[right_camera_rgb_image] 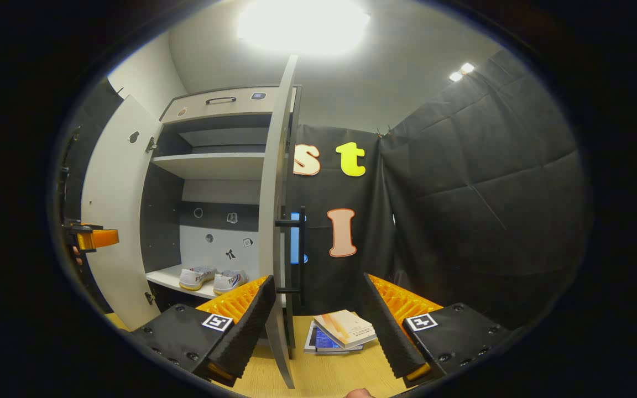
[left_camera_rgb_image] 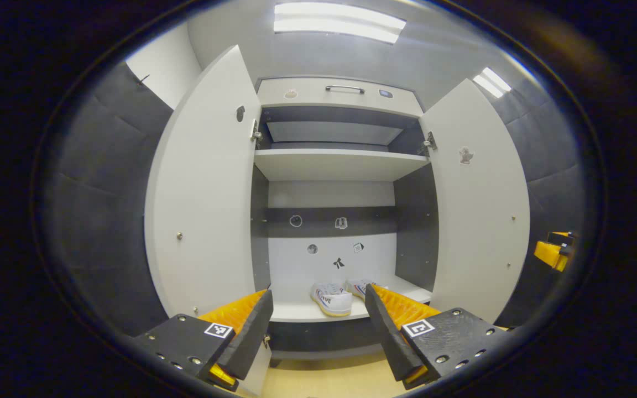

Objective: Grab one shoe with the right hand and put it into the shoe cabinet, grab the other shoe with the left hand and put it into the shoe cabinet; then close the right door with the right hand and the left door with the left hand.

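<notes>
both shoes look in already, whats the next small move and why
Probably bring the right tongs onto the right door and start swinging it shut. Both shoes sit side by side on the cabinet's bottom shelf, both doors stand open, and both pairs of tongs are open and empty. In the right gripper view the door's edge and its handle stand just ahead, between the fingers.

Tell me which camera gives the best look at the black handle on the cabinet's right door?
The right gripper view: the black handle stands close, on the outer face of the open right door, seen nearly edge-on. The left gripper view shows that door's inner face.
</notes>
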The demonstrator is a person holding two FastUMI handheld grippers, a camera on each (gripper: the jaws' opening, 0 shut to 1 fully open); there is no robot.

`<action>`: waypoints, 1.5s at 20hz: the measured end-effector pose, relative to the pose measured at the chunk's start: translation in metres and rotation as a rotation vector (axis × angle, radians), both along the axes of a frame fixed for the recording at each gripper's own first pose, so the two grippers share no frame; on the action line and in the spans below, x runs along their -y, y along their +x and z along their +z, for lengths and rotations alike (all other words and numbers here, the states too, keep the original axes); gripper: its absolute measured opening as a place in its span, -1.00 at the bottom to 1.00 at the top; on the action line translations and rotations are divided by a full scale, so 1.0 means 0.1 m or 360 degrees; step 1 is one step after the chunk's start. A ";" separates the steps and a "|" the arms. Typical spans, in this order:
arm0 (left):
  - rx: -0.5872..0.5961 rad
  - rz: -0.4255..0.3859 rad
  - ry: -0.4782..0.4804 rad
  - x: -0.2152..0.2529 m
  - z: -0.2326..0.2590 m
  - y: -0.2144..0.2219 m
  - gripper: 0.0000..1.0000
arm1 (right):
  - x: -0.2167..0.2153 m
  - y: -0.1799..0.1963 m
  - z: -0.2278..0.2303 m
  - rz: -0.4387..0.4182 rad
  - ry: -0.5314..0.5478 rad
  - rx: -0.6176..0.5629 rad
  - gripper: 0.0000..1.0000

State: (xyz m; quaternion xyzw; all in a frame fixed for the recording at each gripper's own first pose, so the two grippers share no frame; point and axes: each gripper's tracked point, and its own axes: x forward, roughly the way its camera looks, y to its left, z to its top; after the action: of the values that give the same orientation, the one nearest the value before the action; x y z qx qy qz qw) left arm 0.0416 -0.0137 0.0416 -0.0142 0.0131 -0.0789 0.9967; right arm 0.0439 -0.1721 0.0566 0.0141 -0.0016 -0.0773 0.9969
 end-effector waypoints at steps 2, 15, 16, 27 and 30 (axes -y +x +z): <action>-0.0018 0.0024 -0.0020 -0.10 -0.04 -0.14 0.89 | 0.10 0.05 0.06 -0.0042 -0.0010 0.0015 0.96; -0.0020 0.0244 -0.0001 -0.96 -0.05 -0.60 0.90 | 0.37 0.44 -0.06 -0.0396 -0.0050 -0.0102 0.82; -0.0021 0.0269 -0.0001 -1.06 -0.05 -0.61 0.89 | 0.35 0.46 -0.08 -0.0398 -0.0060 -0.0106 0.90; -0.0045 0.0350 -0.0029 -1.65 -0.14 -0.65 0.90 | -0.14 0.43 -0.03 -0.0322 -0.0051 -0.0126 0.87; -0.0049 0.0343 -0.0039 -1.74 -0.16 -0.64 0.92 | -0.35 0.44 -0.02 -0.0273 -0.0035 -0.0120 0.87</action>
State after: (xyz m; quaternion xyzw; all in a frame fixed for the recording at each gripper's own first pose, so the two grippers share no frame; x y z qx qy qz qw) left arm -0.0228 0.1598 0.0260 -0.0289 0.0259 0.0289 0.9988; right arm 0.0879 -0.1373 0.0548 0.0000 0.0337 -0.1628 0.9861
